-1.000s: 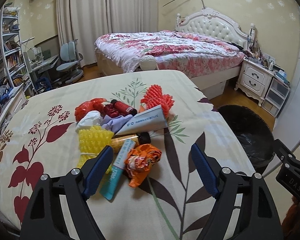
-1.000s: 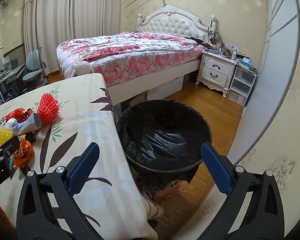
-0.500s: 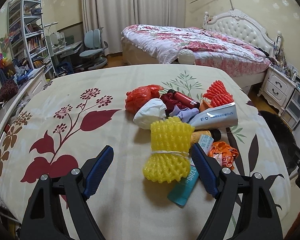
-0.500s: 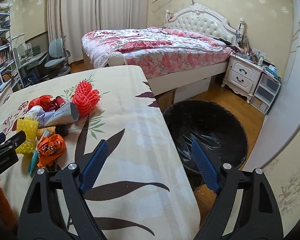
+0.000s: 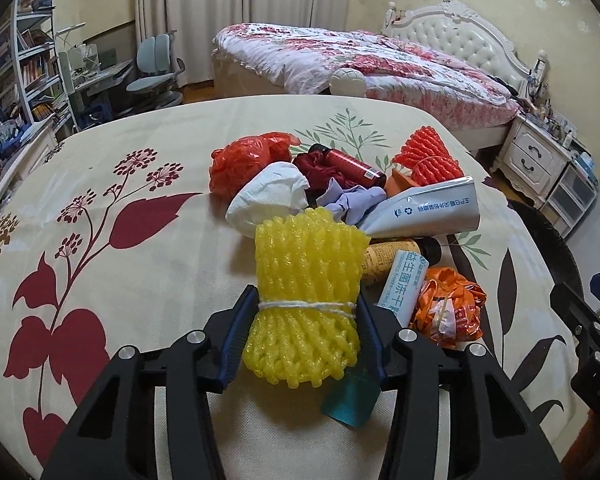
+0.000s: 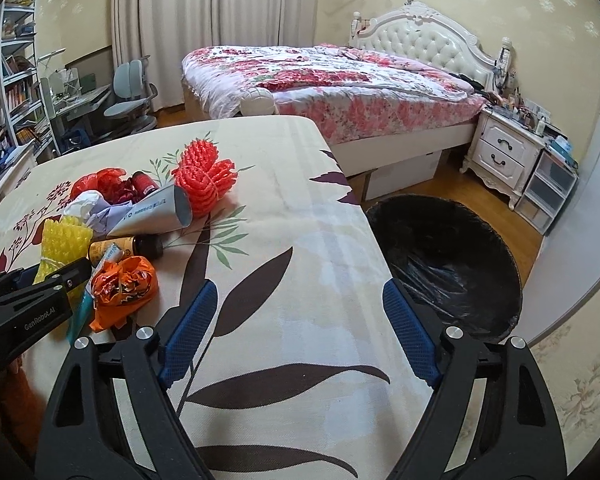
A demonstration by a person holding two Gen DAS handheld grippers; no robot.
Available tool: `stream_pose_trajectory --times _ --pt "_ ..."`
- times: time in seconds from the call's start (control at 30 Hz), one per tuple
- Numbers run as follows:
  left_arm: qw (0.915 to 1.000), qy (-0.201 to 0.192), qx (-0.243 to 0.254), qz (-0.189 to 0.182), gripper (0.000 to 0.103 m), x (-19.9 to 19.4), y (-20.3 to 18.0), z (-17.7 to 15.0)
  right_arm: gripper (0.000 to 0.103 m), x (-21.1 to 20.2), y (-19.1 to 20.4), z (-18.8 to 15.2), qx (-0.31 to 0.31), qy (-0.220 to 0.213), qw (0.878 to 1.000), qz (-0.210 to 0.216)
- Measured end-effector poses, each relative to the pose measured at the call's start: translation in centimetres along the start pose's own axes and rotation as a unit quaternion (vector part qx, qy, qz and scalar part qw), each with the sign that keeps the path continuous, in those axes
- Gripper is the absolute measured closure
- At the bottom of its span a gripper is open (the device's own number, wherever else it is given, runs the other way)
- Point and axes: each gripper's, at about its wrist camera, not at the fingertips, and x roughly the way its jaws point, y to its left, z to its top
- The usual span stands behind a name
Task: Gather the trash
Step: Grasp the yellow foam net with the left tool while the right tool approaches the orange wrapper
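The left hand-held gripper (image 5: 302,328) is clamped on the yellow foam fruit-net bundle tied with white string (image 5: 306,280), low in the centre of the left wrist view, its blue pads pressing the bundle's tied waist. The bundle sits at the near edge of a trash pile on the floral-cloth counter (image 5: 140,240): a white crumpled tissue (image 5: 270,198), a red plastic bag (image 5: 248,160), a silver squeezed tube (image 5: 428,212) and an orange crumpled wrapper (image 5: 448,308).

The right hand-held gripper (image 6: 298,332) hangs open over bare cloth, holding nothing. At the right of its view, beside the counter's edge, stands a round black-lined trash bin (image 6: 444,264); only the shiny black liner shows inside.
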Motion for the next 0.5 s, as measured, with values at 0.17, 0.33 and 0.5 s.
stream_pose_trajectory --times 0.17,0.33,0.5 --pt "0.9998 -0.017 0.004 0.006 0.057 -1.5 0.3 -0.2 0.02 -0.3 1.2 0.0 -0.009 -0.002 1.0 0.013" --pt "0.9995 -0.024 -0.008 0.018 0.057 -2.9 1.9 -0.5 0.02 -0.9 3.3 0.0 -0.028 -0.006 0.999 0.035" --pt "0.998 -0.036 -0.014 0.051 0.057 -3.6 3.8 -0.7 0.02 -1.2 5.5 0.0 -0.05 -0.008 0.997 0.06"
